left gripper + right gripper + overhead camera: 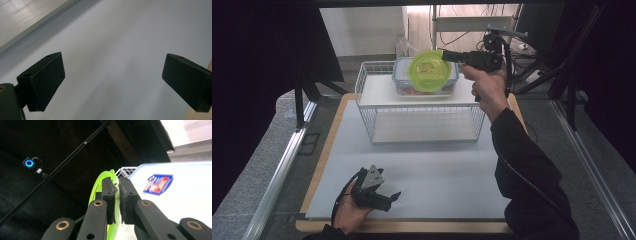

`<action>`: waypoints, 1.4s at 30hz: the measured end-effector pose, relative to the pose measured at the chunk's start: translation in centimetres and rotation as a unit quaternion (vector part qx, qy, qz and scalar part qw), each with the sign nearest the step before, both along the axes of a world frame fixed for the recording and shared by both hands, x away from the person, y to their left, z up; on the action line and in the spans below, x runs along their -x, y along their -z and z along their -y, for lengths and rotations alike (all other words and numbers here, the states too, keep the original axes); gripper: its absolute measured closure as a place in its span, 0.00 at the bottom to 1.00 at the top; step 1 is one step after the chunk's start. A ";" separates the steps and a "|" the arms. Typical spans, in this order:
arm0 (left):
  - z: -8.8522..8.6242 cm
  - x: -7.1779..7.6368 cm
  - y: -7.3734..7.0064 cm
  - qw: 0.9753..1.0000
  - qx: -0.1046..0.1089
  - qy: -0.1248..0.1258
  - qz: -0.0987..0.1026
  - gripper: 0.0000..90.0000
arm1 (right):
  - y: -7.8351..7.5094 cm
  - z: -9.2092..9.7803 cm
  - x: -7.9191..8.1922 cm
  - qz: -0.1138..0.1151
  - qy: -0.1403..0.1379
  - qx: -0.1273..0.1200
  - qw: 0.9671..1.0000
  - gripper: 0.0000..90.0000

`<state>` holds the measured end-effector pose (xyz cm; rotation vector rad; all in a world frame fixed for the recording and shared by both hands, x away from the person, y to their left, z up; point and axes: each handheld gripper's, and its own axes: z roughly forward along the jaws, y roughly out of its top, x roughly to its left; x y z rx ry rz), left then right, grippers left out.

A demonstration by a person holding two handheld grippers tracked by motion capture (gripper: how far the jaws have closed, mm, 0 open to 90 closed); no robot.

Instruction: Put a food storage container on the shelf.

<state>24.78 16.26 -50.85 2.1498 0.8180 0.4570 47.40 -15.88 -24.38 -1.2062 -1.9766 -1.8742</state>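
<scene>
A lime-green translucent round plate [428,71] hangs tilted on edge over a clear food box [453,80] with a blue-rimmed lid. The box stands on the top shelf of a white wire rack [422,125]. My right gripper [445,56] is shut on the plate's right rim, with the hand held high behind the rack. In the right gripper view the jaws pinch the green rim [99,185], with the gripper [117,182] beside the box's white lid [180,202], which has a red-and-blue label. My left gripper [391,200] rests open near the mat's front left, its jaws wide apart [112,82] over bare white mat [112,35].
The rack's lower shelf [424,127] holds nothing. A wooden board edge [319,165] borders the white mat [437,170]. Metal rails [277,175] run along both sides of the table. Cables and a stand [472,22] crowd the back right.
</scene>
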 end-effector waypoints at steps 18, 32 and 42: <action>0.1 -0.1 0.1 1.000 0.001 0.007 -0.004 0.05 | -0.1 -2.3 -4.8 -0.017 0.065 -0.017 0.998 0.93; 0.3 -0.1 0.2 1.000 -0.001 0.013 -0.008 0.05 | 0.9 -3.1 -6.9 -0.018 0.120 0.003 0.993 0.90; 0.5 -0.1 0.3 1.000 -0.007 0.018 -0.010 0.05 | 1.2 -3.9 -6.7 0.001 0.144 0.047 0.988 0.83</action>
